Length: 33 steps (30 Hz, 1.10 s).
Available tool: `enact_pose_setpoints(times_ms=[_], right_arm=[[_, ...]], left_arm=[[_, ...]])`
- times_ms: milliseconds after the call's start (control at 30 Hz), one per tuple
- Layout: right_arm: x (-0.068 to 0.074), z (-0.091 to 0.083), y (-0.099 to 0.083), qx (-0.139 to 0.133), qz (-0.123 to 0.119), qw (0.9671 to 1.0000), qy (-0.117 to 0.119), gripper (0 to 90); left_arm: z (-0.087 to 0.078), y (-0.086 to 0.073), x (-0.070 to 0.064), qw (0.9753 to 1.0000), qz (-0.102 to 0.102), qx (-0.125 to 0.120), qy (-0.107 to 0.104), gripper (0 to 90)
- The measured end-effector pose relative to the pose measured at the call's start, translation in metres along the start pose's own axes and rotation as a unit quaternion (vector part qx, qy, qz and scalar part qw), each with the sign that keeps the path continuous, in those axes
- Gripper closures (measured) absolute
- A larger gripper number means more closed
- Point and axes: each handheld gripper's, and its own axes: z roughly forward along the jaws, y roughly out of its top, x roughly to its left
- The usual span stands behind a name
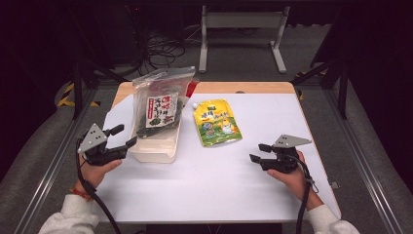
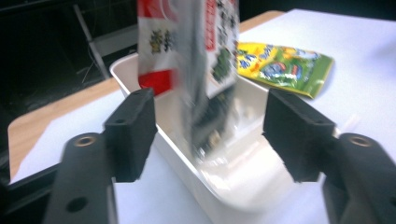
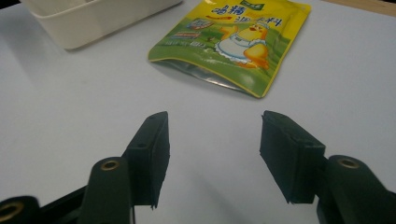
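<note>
A clear bag of dark seaweed with a red and white label [image 1: 159, 100] [image 2: 196, 51] stands tilted in a white rectangular tub [image 1: 158, 152] [image 2: 243, 186]. A yellow-green pouch with a cartoon chick [image 1: 217, 122] [image 3: 233, 39] [image 2: 280, 65] lies flat on the white table cover, to the right of the tub. My left gripper [image 1: 124, 136] [image 2: 210, 130] is open at the tub's near left corner, its jaws on either side of the tub's rim. My right gripper [image 1: 258, 152] [image 3: 212, 154] is open and empty, low over the table in front of the pouch.
The white cover [image 1: 214, 180] lies over a wooden table [image 1: 243, 87] whose far edge shows. A white metal frame [image 1: 241, 22] and loose cables [image 1: 163, 48] stand on the dark floor beyond. The tub [image 3: 88, 18] is up left in the right gripper view.
</note>
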Motion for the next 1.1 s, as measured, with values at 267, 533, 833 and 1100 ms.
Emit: enact_pose_setpoints(times_ms=[267, 533, 833, 1100], right_arm=[[-0.016, 0.040, 0.022, 0.011, 0.018, 0.9998, -0.005, 40.7], [-0.032, 0.076, 0.034, 0.028, 0.056, 0.9980, -0.004, 38.1], [-0.039, 0.115, 0.039, 0.065, 0.085, 0.9943, -0.005, 26.3], [-0.031, 0.128, 0.051, 0.106, 0.054, 0.9927, -0.017, 16.3]], left_arm=[[-0.015, -0.018, -0.033, 0.9995, 0.000, 0.031, -0.006, 22.1], [-0.005, -0.037, -0.069, 0.9943, 0.009, 0.081, -0.068, 20.1], [0.018, -0.042, -0.091, 0.9850, 0.047, 0.125, -0.109, 18.6], [0.025, -0.041, -0.096, 0.9816, 0.055, 0.129, -0.130, 18.3]])
